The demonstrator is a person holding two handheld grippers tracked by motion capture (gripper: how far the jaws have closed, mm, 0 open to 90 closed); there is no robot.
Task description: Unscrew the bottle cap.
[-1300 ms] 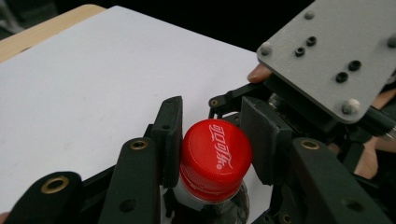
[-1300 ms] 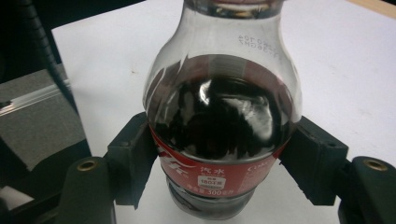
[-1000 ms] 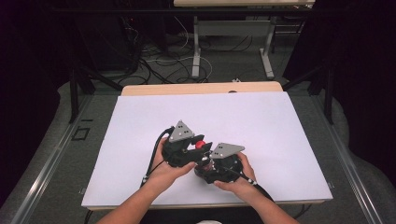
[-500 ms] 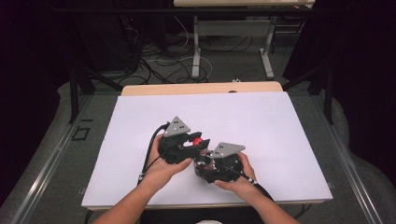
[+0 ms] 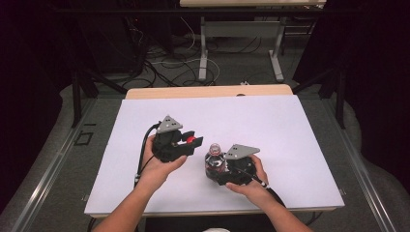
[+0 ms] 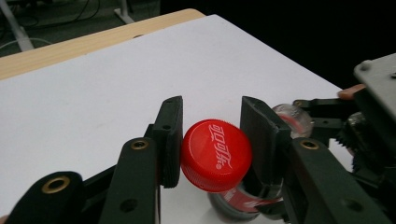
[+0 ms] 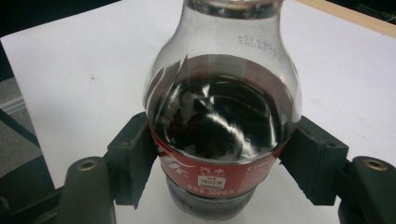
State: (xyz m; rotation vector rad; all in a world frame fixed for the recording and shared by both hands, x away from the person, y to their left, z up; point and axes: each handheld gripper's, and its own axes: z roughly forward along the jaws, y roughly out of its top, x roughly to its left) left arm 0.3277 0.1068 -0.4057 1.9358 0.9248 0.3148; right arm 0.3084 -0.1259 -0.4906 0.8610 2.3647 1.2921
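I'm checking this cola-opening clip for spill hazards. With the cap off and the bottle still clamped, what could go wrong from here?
1. The bottle stands uncapped with dark cola inside; a tilt or hard squeeze by the right gripper, shut on its label, could spill it onto the white table cover.
2. The red cap is pinched only at its edges by the left gripper; it might slip out and roll away.

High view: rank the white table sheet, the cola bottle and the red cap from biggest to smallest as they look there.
1. White table sheet
2. Cola bottle
3. Red cap, much the smallest, clamped in the left hand-held gripper
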